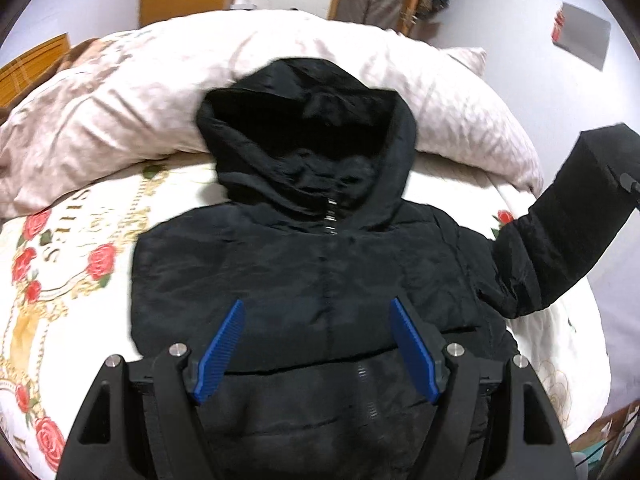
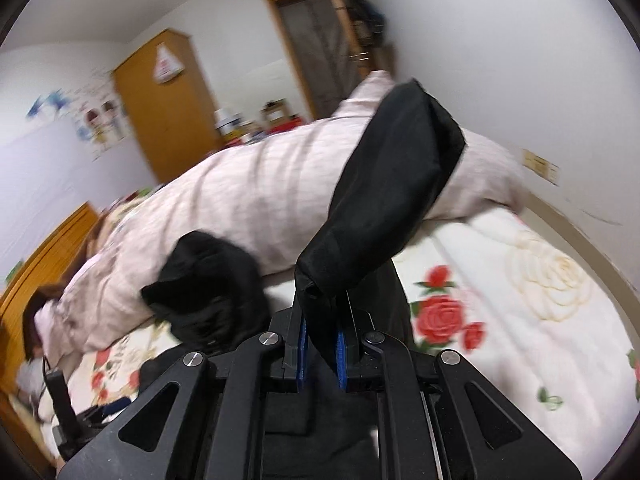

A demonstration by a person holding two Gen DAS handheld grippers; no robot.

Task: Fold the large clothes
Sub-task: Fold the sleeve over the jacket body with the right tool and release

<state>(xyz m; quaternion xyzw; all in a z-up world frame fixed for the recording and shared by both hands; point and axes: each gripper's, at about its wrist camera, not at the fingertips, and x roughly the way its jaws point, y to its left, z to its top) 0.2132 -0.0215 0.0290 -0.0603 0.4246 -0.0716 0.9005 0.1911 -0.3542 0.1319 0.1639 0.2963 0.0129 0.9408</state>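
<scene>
A black hooded puffer jacket (image 1: 320,272) lies front up on the bed, zipped, hood (image 1: 304,132) toward the pink quilt. My left gripper (image 1: 318,308) is open and empty, its blue pads spread just above the jacket's chest. The jacket's right sleeve (image 1: 568,232) is lifted off the bed at the right. My right gripper (image 2: 320,336) is shut on that sleeve (image 2: 384,196), which sticks up and away from the jaws. The hood also shows in the right wrist view (image 2: 208,284).
A rolled pink quilt (image 1: 120,108) lies across the head of the bed. The bedsheet (image 1: 60,288) is white with red roses. A wooden wardrobe (image 2: 168,108) and a door (image 2: 320,48) stand behind. The wall is close on the right.
</scene>
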